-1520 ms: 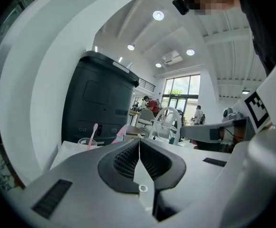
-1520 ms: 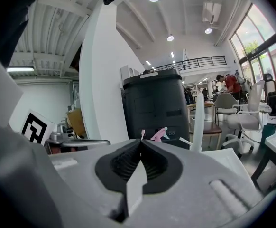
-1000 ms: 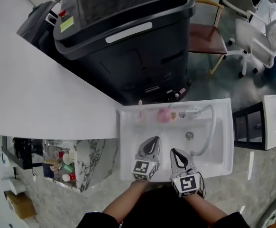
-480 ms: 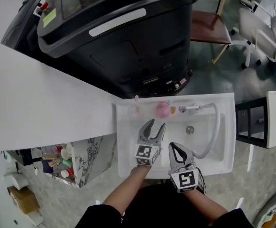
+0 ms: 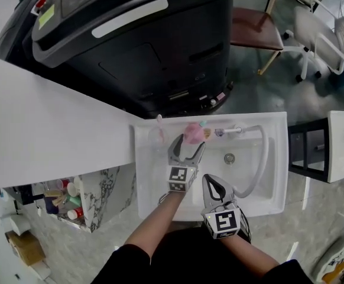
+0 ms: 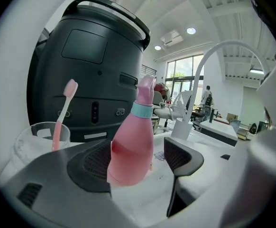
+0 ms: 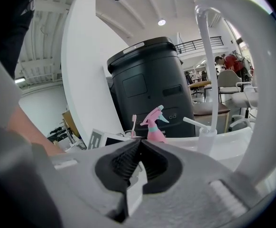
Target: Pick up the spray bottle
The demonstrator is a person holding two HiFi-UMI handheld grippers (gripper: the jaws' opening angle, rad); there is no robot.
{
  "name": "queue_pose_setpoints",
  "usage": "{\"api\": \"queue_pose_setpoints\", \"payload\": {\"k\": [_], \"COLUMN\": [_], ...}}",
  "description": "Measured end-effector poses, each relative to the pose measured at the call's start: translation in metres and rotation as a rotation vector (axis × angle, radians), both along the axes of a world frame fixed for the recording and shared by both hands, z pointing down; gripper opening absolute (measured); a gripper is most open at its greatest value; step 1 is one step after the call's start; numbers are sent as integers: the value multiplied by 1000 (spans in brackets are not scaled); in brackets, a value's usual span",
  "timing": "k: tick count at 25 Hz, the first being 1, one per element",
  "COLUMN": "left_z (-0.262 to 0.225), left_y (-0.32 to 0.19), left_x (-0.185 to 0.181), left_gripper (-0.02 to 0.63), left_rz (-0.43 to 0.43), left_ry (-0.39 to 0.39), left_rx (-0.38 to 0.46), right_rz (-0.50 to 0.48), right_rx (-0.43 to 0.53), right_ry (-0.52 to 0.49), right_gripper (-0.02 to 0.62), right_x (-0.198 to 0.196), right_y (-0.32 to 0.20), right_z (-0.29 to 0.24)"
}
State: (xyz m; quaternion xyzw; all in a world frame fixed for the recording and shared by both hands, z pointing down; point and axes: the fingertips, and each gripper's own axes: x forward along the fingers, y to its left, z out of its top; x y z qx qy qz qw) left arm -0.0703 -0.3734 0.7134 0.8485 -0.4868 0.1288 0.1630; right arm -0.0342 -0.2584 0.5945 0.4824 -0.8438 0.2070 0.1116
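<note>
The pink spray bottle point(image 5: 192, 133) with a teal collar stands upright on the back ledge of the white sink point(image 5: 154, 188). My left gripper point(image 5: 188, 144) reaches to it. Its jaws have just been opening and now stand wide. In the left gripper view the bottle point(image 6: 131, 146) sits between the fingertips, close to the left pad point(image 6: 88, 167), with a gap to the right pad. My right gripper point(image 5: 211, 181) hovers over the basin nearer to me, shut with nothing in it; from its view the bottle point(image 7: 154, 127) is well ahead.
A clear cup with a pink toothbrush point(image 5: 158, 132) stands left of the bottle. The white faucet point(image 5: 260, 155) arches over the basin on the right. A big black machine point(image 5: 136, 40) rises behind the sink, and a white counter point(image 5: 42, 135) lies to the left.
The left gripper has gone forward from mid-basin to the bottle, and its jaws have gone from shut to wide open. The right gripper has stayed near the sink's front.
</note>
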Motion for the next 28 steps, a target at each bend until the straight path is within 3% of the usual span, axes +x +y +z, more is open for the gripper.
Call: {"api": "queue_pose_setpoints", "payload": {"k": [17,28], "left_z": [33,32], "left_y": [-27,-21], "left_x": [9,16], "left_gripper": [388,387], "left_rz": [12,50], "left_ry": [-49,2], "left_rx": [-9,-5], "right_rz": [-14,-1], "right_rx": [-5,-12], "right_ry": [5,4], "right_gripper": [-2,-2], "right_x": [3,6], "right_y": [7,11], "right_z": [1,9]}}
